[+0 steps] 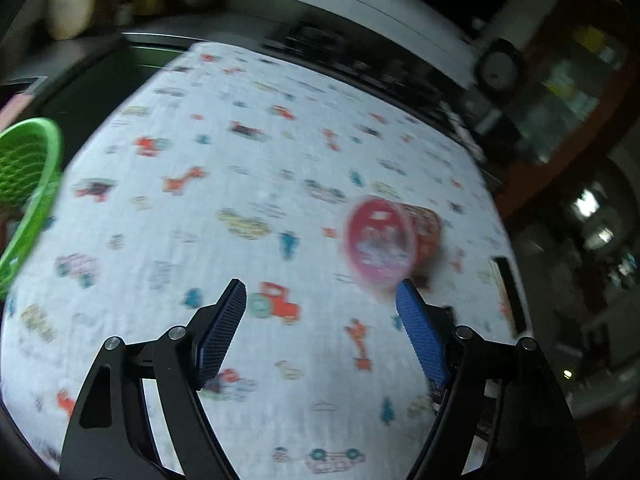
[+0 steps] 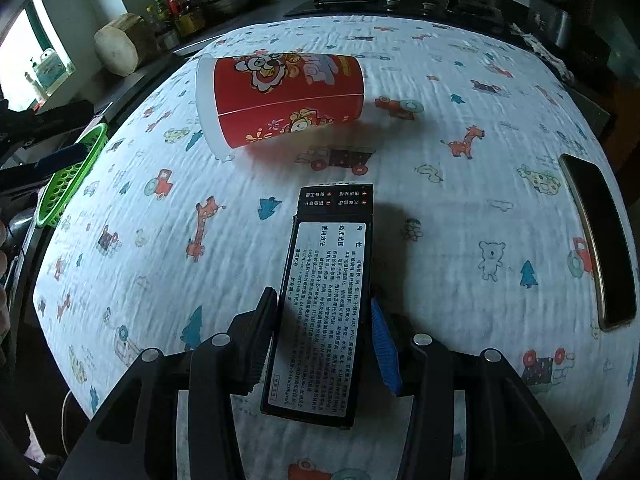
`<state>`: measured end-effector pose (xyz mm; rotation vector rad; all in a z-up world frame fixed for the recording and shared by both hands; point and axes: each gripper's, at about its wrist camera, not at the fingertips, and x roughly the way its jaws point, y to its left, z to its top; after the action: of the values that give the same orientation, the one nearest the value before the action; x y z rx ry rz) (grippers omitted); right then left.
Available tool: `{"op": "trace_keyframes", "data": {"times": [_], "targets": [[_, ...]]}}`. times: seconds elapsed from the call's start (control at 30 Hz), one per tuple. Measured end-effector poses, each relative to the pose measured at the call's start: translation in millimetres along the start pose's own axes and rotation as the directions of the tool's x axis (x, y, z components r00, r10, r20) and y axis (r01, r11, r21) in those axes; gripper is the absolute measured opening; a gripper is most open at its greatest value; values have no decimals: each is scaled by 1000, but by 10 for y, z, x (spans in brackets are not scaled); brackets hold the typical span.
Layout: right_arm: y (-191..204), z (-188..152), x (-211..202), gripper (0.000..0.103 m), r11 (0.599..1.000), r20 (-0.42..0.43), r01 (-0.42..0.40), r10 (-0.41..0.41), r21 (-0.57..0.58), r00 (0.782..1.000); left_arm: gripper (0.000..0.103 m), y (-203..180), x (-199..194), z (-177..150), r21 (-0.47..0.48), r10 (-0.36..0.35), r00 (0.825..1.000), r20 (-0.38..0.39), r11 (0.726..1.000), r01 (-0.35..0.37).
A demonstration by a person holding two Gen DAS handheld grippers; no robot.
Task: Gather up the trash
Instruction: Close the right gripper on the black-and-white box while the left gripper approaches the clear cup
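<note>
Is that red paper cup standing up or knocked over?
Knocked over. The red cup lies on its side on the patterned cloth, white rim toward the green basket.

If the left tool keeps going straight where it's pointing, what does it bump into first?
Probably just the printed cloth. The left tool is open with nothing between its fingers. The red cup lies off to the right of its line, though blur makes depth uncertain.

I see a table under a printed cloth (image 2: 460,216); on it lie a red cup (image 2: 288,98) and a phone (image 2: 600,240).
</note>
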<state>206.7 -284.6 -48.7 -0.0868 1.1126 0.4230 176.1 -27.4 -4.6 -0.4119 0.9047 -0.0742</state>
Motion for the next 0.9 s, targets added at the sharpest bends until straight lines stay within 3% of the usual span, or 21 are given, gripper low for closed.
{"op": "trace_keyframes", "data": {"times": [0.13, 0.4, 0.67, 0.9], "targets": [[-8, 6, 4, 44, 1000, 8, -6, 6, -9, 1000, 76, -25, -171, -29, -34, 84, 996, 45, 996, -82], [17, -6, 8, 44, 1000, 13, 0, 0, -17, 1000, 76, -214, -431, -72, -106, 71, 995, 66, 992, -64], [10, -6, 10, 44, 1000, 15, 0, 0, -17, 1000, 76, -183, -681, -147, -151, 157, 981, 112, 979, -139], [8, -2, 14, 44, 1000, 16, 5, -5, -11, 1000, 76, -361, -766, -127, -102, 116, 985, 128, 989, -103]]}}
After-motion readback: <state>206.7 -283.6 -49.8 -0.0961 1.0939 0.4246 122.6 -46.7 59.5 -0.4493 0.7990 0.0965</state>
